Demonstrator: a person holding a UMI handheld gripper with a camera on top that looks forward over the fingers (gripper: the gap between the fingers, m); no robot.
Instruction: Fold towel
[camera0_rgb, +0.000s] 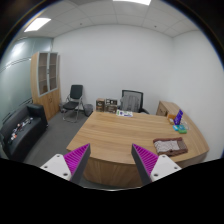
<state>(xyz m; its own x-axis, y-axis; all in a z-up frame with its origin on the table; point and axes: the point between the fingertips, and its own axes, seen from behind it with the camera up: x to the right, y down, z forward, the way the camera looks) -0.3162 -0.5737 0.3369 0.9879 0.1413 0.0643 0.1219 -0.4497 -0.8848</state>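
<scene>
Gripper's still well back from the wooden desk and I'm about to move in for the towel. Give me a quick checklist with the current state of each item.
1. Folded brownish towel located: ok, it lies near the right end of the curved wooden desk.
2. Gripper free: ok, fingers open, nothing between the purple pads.
3. Path to the towel: ok, bare desktop lies between fingers and towel.
4. Clutter near the towel: not ok, a small purple and blue object stands just beyond it.
5. Towel's fold state and free edge: cannot tell from here.
6. Contact with the towel: not ok, it lies beyond the fingers.
</scene>
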